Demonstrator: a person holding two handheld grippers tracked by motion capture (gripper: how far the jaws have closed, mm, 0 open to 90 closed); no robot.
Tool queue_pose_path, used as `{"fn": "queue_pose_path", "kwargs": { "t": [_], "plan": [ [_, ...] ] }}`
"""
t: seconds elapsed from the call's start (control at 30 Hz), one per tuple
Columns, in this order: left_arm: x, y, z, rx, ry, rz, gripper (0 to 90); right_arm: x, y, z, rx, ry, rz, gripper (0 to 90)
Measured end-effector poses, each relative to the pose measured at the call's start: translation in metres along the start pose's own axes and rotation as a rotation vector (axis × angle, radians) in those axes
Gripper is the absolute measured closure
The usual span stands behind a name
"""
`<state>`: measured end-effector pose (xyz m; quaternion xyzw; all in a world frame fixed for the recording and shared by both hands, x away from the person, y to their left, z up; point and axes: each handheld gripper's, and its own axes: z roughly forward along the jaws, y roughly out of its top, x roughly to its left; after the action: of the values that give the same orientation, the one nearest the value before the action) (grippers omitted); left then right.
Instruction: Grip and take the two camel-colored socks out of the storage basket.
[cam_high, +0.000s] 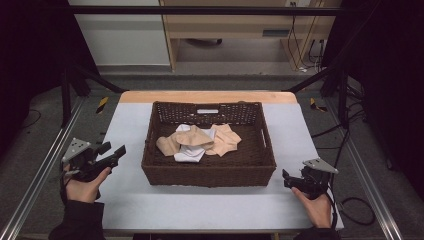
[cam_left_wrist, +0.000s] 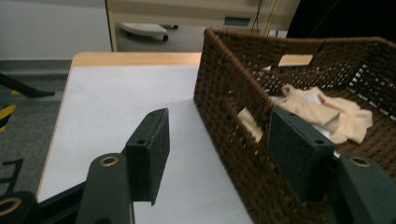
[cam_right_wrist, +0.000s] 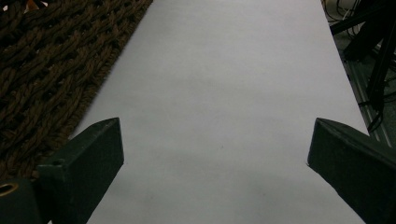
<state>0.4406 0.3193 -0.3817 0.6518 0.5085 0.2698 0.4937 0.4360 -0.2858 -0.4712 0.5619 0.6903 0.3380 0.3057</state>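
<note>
White tabletop (cam_high: 200, 210) under dim light, dark frame rails either side, and right in the middle sits the woven basket (cam_high: 208, 172). Down in that basket lies a small heap of cloths (cam_high: 200, 141): peach-tan pieces draped over a white one, soft and crumpled, bunched toward the back half of the floor, with bare wicker showing in front of them. That looks like the thing to be fetched, and nobody has hold of it yet.

Out from there, the basket itself is dark brown wicker, rectangular, with thick braided walls and a slot handle cut in the far end. It stands square on the table, which gives both hands a clear run at the rim.

On the near left, the left gripper (cam_high: 111, 152) hovers just off the basket's left wall, tilted in toward it. From its own view the jaws stand wide apart with nothing between the pads, the wicker wall rising just beyond the right-hand pad and the cloths visible over the rim. I'd judge it's lining up to go over the wall.

Over on the near right, the right gripper (cam_high: 288, 178) rests low by the basket's front corner, a hand cupped beneath it. Its jaws are spread wide too, bare table between them, braided wicker off to one side. It seems to be waiting.
</note>
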Motion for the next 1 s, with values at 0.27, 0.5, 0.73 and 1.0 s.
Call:
{"fn": "queue_pose_path", "kwargs": {
  "t": [0.27, 0.5, 0.73, 1.0],
  "plan": [
    [-0.016, 0.020, 0.007, -0.044, -0.028, 0.008, 37.0, -0.001, 0.000, -0.001, -0.011, -0.001, 0.005, 3.9],
    [-0.035, 0.033, 0.020, -0.047, -0.058, 0.023, 35.8, 0.000, 0.001, -0.002, -0.019, -0.001, 0.008, 3.9],
    [-0.049, 0.041, 0.030, -0.046, -0.076, 0.041, 35.3, 0.000, 0.001, -0.002, -0.020, -0.002, 0.005, 4.0],
    [-0.070, 0.055, 0.043, -0.048, -0.102, 0.064, 35.0, 0.000, 0.002, -0.002, -0.023, -0.001, 0.008, 4.1]
  ]
}}
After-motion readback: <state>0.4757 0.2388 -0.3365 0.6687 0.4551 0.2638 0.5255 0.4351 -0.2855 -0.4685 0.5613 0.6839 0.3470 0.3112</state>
